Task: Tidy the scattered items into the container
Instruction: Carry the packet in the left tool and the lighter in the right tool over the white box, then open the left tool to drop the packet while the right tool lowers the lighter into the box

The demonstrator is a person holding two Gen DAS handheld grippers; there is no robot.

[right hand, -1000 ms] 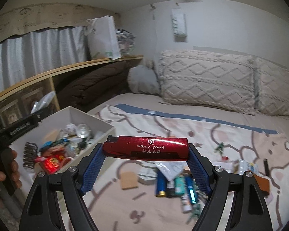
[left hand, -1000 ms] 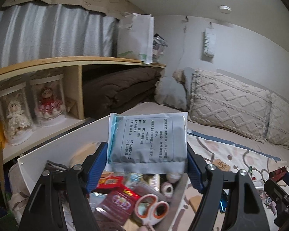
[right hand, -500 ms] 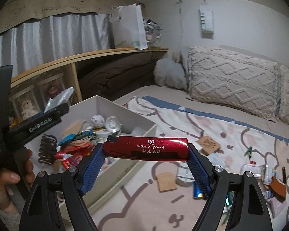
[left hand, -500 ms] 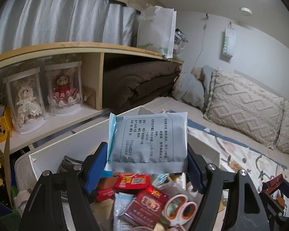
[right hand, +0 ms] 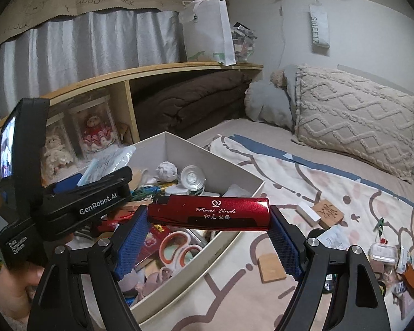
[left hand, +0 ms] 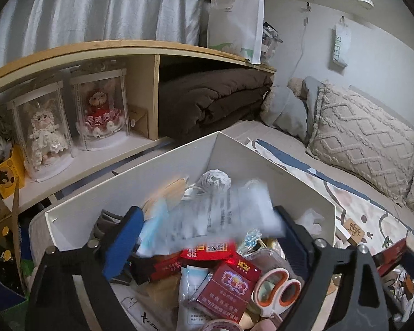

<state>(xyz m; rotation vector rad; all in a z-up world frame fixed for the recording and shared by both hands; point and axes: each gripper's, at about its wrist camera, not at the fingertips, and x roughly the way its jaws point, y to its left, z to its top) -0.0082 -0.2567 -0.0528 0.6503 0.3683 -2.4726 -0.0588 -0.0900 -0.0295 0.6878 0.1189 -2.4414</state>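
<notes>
Since the earlier frame the left gripper has let go of the grey sachet: its jaws have just been opening, and the packet now shows blurred and tilted between the blue pads, no longer clamped, above the clutter in the white box. The right gripper has come in over the box's near corner from the bedspread side. In the box, under the left gripper: red packets, orange-handled scissors, a white crumpled ball. The right gripper's jaws stand wide but pinch the red lighter case end to end, held level above the box edge. Farther right, loose items lie scattered on the bedspread, well apart from the box.
</notes>
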